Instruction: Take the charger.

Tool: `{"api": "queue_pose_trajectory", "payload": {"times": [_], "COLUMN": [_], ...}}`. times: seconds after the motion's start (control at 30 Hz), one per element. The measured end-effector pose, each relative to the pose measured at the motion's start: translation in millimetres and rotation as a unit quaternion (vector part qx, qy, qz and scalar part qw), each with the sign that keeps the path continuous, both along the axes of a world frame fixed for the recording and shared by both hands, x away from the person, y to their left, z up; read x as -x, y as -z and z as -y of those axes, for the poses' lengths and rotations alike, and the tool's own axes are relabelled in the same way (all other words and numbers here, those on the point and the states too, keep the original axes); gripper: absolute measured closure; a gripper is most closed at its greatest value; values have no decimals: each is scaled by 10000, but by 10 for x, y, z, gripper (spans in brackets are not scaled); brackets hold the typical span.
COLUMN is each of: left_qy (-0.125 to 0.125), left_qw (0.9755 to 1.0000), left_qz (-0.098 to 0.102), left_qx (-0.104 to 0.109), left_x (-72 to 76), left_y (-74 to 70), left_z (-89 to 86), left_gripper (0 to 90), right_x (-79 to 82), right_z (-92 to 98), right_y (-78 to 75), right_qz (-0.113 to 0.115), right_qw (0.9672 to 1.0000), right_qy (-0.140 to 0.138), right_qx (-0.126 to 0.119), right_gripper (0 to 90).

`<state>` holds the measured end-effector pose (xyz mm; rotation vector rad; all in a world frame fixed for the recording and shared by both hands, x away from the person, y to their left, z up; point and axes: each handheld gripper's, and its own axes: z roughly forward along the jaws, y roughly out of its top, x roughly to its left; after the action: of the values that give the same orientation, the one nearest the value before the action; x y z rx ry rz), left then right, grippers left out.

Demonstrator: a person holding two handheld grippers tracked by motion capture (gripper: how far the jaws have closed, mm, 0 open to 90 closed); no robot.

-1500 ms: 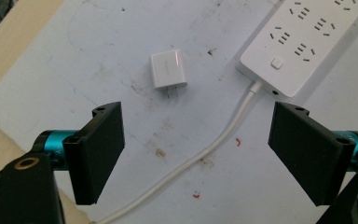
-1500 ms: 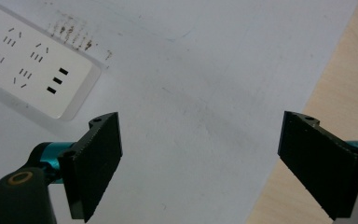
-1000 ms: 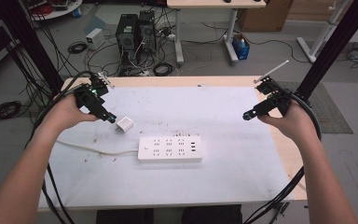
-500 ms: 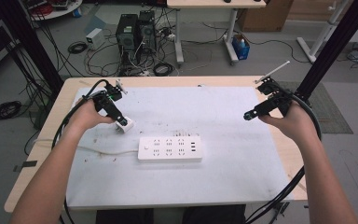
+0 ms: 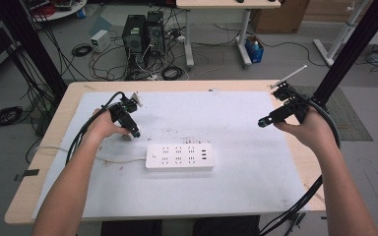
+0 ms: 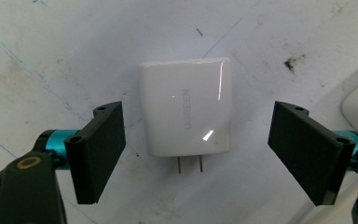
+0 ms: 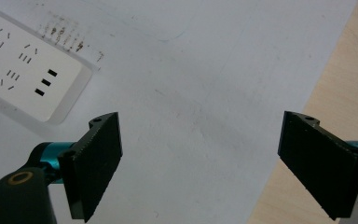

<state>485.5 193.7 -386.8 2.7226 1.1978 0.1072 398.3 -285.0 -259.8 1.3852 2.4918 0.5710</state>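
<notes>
since a second ago my left gripper [image 5: 136, 133] has swung from the far-left corner of the mat down over the white charger [image 6: 185, 107], which hasn't budged from its spot on the white mat [image 5: 236, 191], just left of and a little beyond the power strip [image 5: 179, 157]. my right gripper [image 5: 261, 123] has stayed hovering over the right side of the mat, near the wooden table [image 5: 59, 113] edge.

in the left gripper view the jaws stand wide apart, one on each side of the charger, neither touching it. the charger lies flat, logo side up, its two prongs pointing back toward the gripper. the right gripper's jaws are spread as well, with nothing but bare mat between them (the corner of the strip sits off to their left in that view).

i read this as the approach for the pickup: lined up over the charger, not yet closed. next i'd lower a touch and squeeze the two flat sides evenly, keeping the body centred so it doesn't twist out. after that the prongs would need turning down toward a socket on the strip, and the right gripper could steady the strip.
</notes>
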Motion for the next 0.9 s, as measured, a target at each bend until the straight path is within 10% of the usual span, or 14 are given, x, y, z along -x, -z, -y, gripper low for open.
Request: {"api": "queue_pose_trajectory", "payload": {"times": [0.6, 0.9], "left_qy": [37, 469], "left_qw": [9998, 9957], "left_qz": [-121, 519], "left_qx": [-164, 609], "left_x": [-39, 308], "left_y": [168, -449], "left_z": [-45, -56], "left_gripper": [424, 425], "right_x": [-10, -7], "right_z": [-23, -93], "right_y": [63, 61], "right_qz": [-58, -192], "right_qw": [10000, 9998], "right_qy": [-10, 85], "right_qx": [-3, -68], "right_gripper": [131, 131]}}
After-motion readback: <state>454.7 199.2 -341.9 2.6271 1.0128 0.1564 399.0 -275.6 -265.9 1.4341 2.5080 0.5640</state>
